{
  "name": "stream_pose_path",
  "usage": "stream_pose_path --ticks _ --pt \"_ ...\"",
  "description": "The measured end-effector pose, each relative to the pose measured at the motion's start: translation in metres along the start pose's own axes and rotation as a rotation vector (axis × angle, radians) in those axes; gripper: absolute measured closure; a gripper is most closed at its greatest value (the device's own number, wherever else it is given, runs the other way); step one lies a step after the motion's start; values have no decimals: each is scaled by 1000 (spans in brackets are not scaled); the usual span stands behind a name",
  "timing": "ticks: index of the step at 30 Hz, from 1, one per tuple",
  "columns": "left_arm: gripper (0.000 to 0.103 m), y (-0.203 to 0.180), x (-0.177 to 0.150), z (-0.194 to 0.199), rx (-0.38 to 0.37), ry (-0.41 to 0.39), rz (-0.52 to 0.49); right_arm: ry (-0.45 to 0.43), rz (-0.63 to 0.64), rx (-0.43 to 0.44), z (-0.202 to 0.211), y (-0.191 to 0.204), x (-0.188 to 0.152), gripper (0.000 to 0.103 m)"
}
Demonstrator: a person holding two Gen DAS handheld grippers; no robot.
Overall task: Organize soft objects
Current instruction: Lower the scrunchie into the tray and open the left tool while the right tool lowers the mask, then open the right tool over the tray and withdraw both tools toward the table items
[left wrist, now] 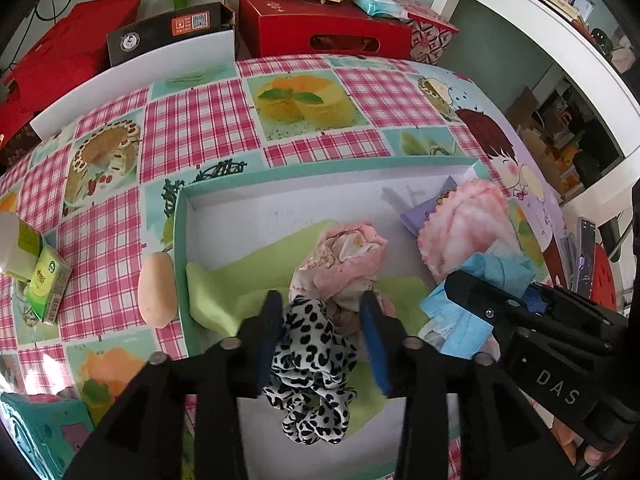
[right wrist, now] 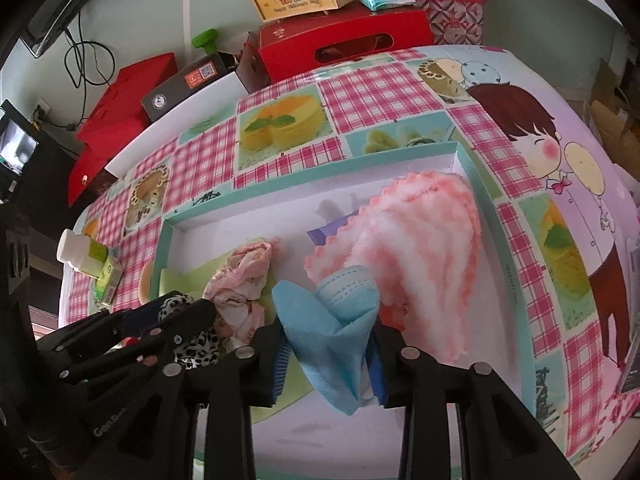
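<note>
**Two tools over one tray of soft things**

One shallow tray (left wrist: 182, 216) with a teal rim and white floor lies on the bench (left wrist: 192, 128), which wears a pink checked cloth printed with cakes. Left of the tray, on the bench, stand one white bottle (left wrist: 10, 244) and one small green carton (left wrist: 46, 286), and one pale oval sponge-like lump (left wrist: 157, 288) lies just beside the tray's left wall.

Inside the tray, left to right: one lime-green cloth (left wrist: 224, 292) spread flat; one black-and-white spotted cloth (left wrist: 312, 376); one pale pink floral bundle (left wrist: 344, 258) lying on the green cloth; one blue face mask (right wrist: 340, 320); one fluffy pink-and-white towel (right wrist: 428, 240), with a purple packet (left wrist: 420, 212) poking from under it.

The left tool (left wrist: 320, 312) points down into the tray with the spotted cloth between its fingers; the jaws stand apart and the cloth sags loose, so it looks released rather than pinched. The right tool (right wrist: 328, 344) brackets the blue mask; its pads lie close against the folds, and whether they press cannot be told.

Behind the bench sit three red boxes, one dark box and one yellow-fronted wooden box. The tray's near edge is hidden by the tools, and the purple packet's print is too small to read.
</note>
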State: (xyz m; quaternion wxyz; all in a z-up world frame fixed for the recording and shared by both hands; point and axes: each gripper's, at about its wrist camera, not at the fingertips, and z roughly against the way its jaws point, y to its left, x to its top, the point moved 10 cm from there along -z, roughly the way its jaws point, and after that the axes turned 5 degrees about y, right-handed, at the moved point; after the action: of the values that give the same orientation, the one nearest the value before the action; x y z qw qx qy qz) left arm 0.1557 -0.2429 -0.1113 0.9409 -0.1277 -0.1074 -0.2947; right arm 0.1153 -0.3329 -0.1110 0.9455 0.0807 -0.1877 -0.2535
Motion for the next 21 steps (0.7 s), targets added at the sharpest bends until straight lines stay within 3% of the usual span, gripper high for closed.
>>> stream_pose_path --ticks 5,8,11,16,21 --pt "50 0 2 9 2 -21 1 -24 7 -25 7 0 3 61" --pt "48 3 4 19 5 -44 10 -58 14 -19 18 2 6 49" --pt "42 6 7 31 0 -73 21 -83 21 -30 26 4 9 47" --pt "40 11 9 45 -1 -106 32 -94 24 -50 30 3 10 45" --pt "39 24 11 50 8 -120 64 -104 26 -68 32 3 11 32"
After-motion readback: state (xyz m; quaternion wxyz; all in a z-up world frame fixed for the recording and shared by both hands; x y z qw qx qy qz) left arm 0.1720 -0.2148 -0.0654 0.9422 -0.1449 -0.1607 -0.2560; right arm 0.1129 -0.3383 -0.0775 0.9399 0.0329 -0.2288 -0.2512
